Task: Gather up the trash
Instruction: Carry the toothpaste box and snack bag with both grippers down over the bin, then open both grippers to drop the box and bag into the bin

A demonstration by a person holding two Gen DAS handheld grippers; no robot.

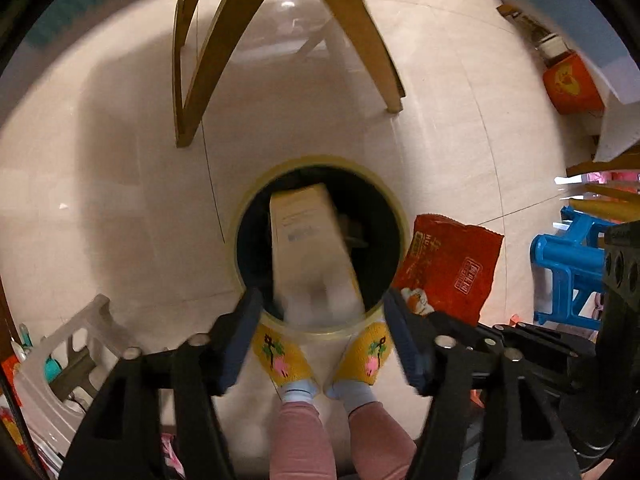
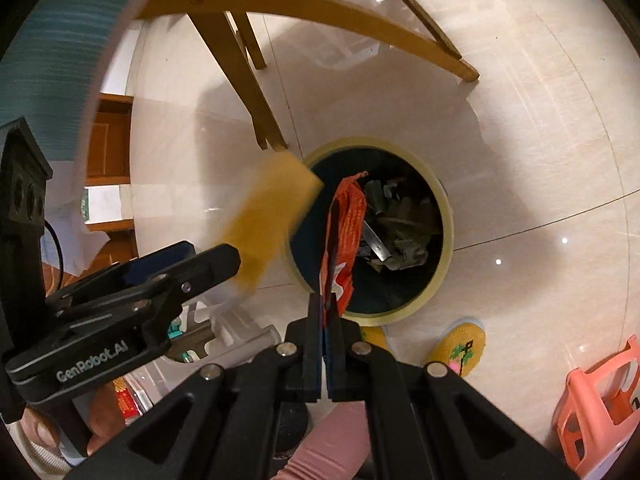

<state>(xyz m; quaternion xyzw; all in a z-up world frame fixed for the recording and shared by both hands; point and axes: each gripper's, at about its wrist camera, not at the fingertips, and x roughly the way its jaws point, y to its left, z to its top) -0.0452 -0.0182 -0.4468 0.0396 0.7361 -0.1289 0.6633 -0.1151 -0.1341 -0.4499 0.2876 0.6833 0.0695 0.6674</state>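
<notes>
Step in hand: disposal of two pieces of trash into the round bin (image 1: 394, 216) standing on the tiled floor (image 1: 120, 200), directly in front of the person's slippers (image 1: 280, 354).

Left gripper (image 1: 322, 336): points straight down over the bin mouth. Its jaws stand well apart, and neither pad touches anything. The tan carton (image 1: 310, 248) sits between and beyond the fingers, blurred, apparently loose and dropping toward the bin. In the right wrist view the same carton (image 2: 272, 216) appears just outside the left edge of the rim, so whether it clears the rim cannot be told.

Right gripper (image 2: 325, 312): jaws pressed fully together on the lower edge of the red snack wrapper (image 2: 344, 228). The wrapper hangs out over the bin opening, above crumpled waste already lying in the bottom (dark paper and something shiny).

Judged progress: the carton is released; the wrapper is not yet released.

Next move, as a judgement:
1. Keep the right gripper centred over the opening, not over the rim.
2. Open its jaws enough for the thin wrapper to slip free (light foil may cling to a pad, so a small shake may be required).
3. Check that the carton landed inside; if it lies on the floor, pick it up again.

A wooden chair (image 2: 240, 80) stands just beyond the bin.
</notes>
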